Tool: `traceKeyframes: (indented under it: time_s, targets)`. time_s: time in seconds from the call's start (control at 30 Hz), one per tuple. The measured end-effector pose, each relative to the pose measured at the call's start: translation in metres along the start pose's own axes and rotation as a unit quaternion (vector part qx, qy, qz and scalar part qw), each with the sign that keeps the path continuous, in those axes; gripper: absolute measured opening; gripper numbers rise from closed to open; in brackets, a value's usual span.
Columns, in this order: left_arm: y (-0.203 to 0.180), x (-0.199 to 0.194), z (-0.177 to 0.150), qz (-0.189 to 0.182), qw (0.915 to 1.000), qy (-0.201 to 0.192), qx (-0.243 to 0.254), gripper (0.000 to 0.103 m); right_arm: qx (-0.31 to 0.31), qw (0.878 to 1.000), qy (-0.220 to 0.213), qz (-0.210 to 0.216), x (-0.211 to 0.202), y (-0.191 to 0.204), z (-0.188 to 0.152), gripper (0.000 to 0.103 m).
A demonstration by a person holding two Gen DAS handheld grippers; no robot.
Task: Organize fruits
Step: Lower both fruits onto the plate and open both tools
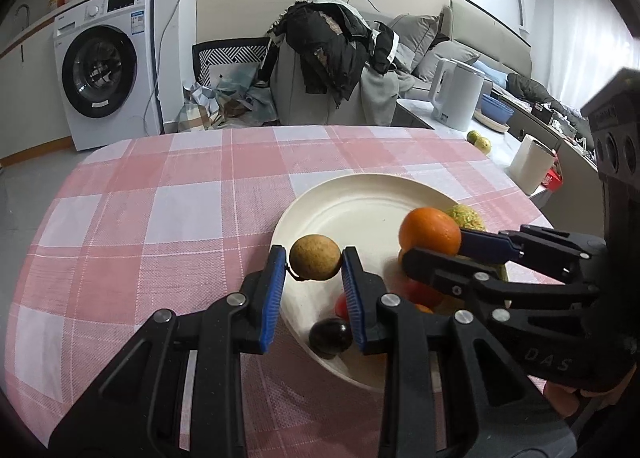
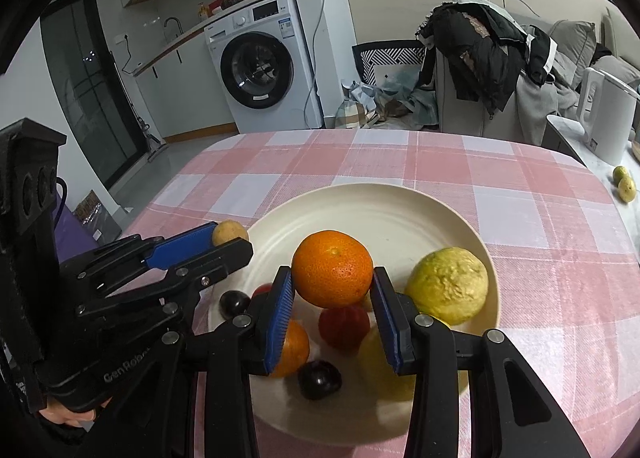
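Observation:
My left gripper [image 1: 314,263] is shut on a small brown round fruit [image 1: 315,257] and holds it above the left rim of a cream plate [image 1: 360,194]. My right gripper [image 2: 333,283] is shut on an orange [image 2: 332,274] and holds it above the plate [image 2: 392,206]. In the plate lie a bumpy yellow-green citrus [image 2: 448,290], a red fruit [image 2: 344,327], a second orange [image 2: 294,350], two dark plums [image 2: 319,379] [image 2: 235,303] and a yellow fruit partly hidden by my finger. The left gripper [image 2: 230,244] shows in the right wrist view, the right gripper [image 1: 434,248] in the left.
The plate sits on a round table with a pink checked cloth [image 1: 160,218]. A side counter at the right holds a white kettle [image 1: 460,94], two small green-yellow fruits [image 1: 479,140] and a paper roll [image 1: 532,166]. A washing machine [image 1: 108,66] and a clothes-piled chair [image 1: 332,58] stand beyond.

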State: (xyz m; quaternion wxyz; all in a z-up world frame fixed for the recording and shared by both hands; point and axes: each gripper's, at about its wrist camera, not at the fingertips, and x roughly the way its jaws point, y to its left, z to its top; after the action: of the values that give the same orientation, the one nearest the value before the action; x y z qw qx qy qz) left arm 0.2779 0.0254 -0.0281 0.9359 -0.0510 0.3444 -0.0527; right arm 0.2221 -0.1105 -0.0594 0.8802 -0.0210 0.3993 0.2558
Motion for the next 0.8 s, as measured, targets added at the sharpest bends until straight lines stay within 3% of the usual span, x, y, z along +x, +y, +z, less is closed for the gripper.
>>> traceKeyframes:
  time_s: [0.37, 0.6, 0.67, 0.73, 0.8]
  targets:
    - [0.005, 0.015, -0.005, 0.001, 0.9999, 0.012, 0.002, 0.026, -0.001, 1.000, 0.003, -0.009, 0.011, -0.001, 0.005, 0.041]
    - [0.007, 0.004, -0.008, 0.014, 0.9999, 0.005, -0.004, 0.027, -0.014, 0.999, -0.031, -0.014, -0.014, -0.001, -0.002, 0.058]
    - [0.009, -0.004, -0.010, 0.015, 0.9999, 0.004, -0.005, 0.036, -0.020, 0.999, -0.037, -0.021, -0.023, -0.002, -0.007, 0.069]
    - [0.009, -0.014, -0.014, 0.019, 0.9998, -0.001, -0.007, 0.063, -0.019, 0.999, -0.043, -0.021, -0.033, -0.005, -0.013, 0.082]
    - [0.009, -0.027, -0.018, 0.020, 0.9997, -0.015, -0.008, 0.078, -0.014, 0.998, -0.052, -0.018, -0.043, -0.008, -0.019, 0.093]
